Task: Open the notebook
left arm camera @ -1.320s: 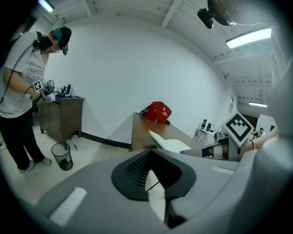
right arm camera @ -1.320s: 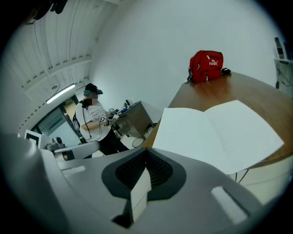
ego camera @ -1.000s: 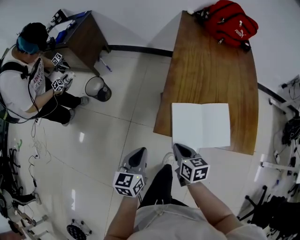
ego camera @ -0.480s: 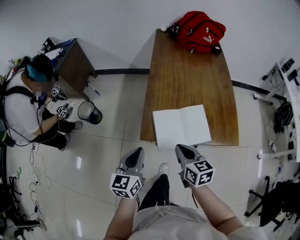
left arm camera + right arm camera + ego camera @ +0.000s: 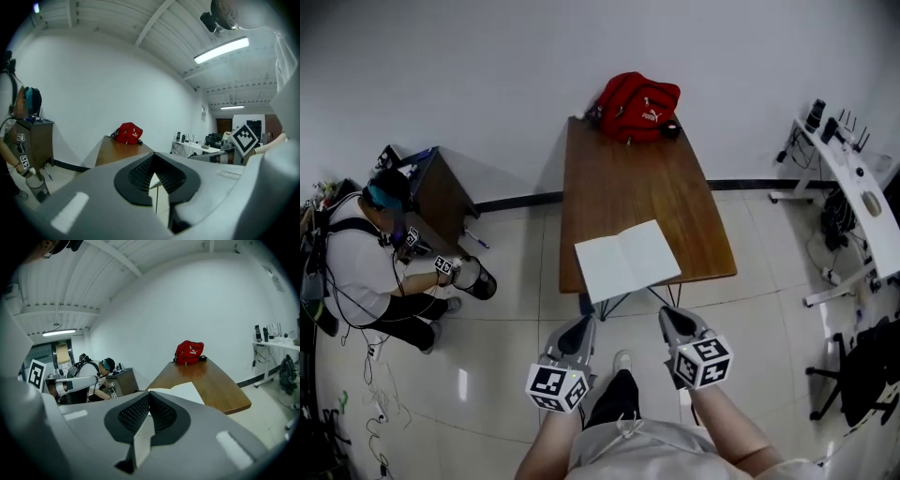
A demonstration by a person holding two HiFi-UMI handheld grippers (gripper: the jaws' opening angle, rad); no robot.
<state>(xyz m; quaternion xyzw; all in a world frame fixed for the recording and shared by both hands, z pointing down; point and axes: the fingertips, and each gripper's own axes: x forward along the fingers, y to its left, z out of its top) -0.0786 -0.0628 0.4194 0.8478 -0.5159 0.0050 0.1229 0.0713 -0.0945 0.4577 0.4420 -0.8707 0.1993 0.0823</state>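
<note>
The white notebook lies open, blank pages up, at the near edge of the long wooden table; its near corner juts over the edge. The right gripper view shows the notebook just beyond the jaws. My left gripper and right gripper hover side by side over the tiled floor, short of the table and apart from the notebook. Both are shut with nothing between them: the left gripper and right gripper show the jaws meeting at the tips.
A red backpack sits at the table's far end by the wall. A person sits on the floor at the left beside a small brown cabinet and a bin. A white desk with gear stands at the right.
The view has pulled back from the table: the notebook and table now lie farther from both grippers. Both grippers stay shut and empty, side by side.
</note>
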